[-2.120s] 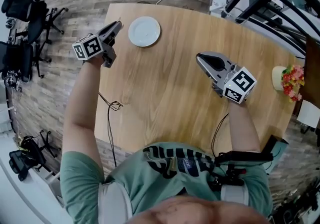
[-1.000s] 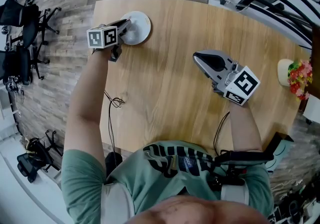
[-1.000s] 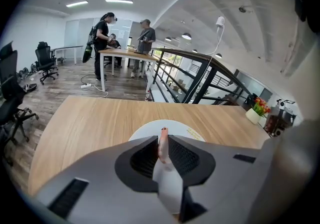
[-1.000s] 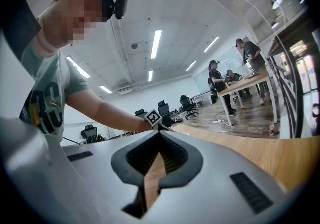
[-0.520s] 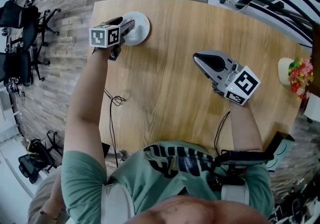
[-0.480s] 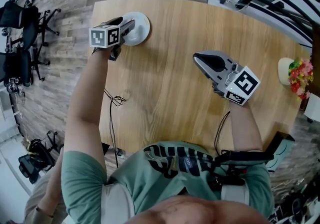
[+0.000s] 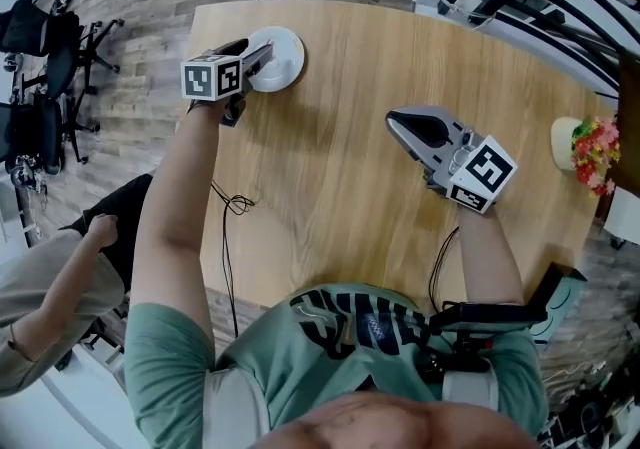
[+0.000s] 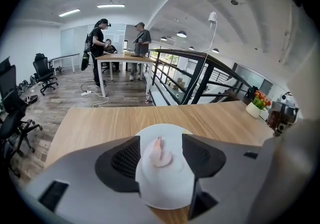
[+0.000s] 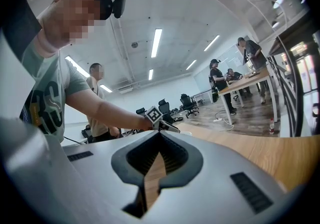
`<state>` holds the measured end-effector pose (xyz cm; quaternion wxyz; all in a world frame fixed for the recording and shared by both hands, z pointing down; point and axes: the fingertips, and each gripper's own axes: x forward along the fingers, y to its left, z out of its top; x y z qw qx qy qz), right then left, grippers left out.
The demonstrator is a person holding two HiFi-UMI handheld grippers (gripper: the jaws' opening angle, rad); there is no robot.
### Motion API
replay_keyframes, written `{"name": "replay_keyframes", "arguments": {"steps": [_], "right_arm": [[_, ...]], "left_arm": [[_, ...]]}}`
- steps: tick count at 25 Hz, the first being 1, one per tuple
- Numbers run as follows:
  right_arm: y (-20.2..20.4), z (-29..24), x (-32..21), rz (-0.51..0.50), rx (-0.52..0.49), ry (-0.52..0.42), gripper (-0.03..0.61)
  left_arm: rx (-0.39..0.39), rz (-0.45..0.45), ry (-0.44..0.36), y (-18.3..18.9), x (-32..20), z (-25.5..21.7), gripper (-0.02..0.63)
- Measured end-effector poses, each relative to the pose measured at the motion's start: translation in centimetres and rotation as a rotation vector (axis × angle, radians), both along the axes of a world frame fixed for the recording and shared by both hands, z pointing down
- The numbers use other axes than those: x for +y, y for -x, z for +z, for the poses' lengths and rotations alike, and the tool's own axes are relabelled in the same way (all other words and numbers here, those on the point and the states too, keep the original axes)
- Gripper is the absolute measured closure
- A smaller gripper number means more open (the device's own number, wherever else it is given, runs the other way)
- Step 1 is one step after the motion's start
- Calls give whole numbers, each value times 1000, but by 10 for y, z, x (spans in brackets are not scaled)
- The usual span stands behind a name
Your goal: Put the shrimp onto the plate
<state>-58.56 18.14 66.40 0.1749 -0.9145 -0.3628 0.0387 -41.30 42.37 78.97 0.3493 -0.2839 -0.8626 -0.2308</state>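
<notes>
Though untouched, shrimp (image 8: 158, 152) on plate (image 8: 165, 188) between jaws of left tool (image 8: 161, 141)

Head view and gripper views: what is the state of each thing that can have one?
shrimp: lying on the plate, ungripped.
plate: upright on the table, holding the shrimp.
left gripper: open, jaws just opened, shrimp between them untouched.
right gripper: shut, empty.
flower pot: upright.

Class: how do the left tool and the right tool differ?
The left tool is over the plate; the right tool over the table. The left tool's jaws have just been opening, the shrimp on the plate between them; the right tool's are shut, empty. Both carry marker cubes.
</notes>
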Motion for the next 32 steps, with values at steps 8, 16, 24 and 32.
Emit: {"name": "replay_keyframes", "arguments": {"steps": [8, 16, 24, 32], "right_arm": [[-19, -16, -19, -1, -15, -23, 571], [-38, -58, -36, 1, -35, -23, 571], [-65, -101, -62, 19, -59, -43, 571], [-123, -134, -59, 23, -70, -44, 571]], "left_arm": [[-80, -25, 7, -20, -24, -34, 371], [-231, -93, 62, -62, -61, -95, 523], [-494, -117, 126, -130, -120, -182, 607], [-672, -129, 209, -223, -181, -246, 607]]}}
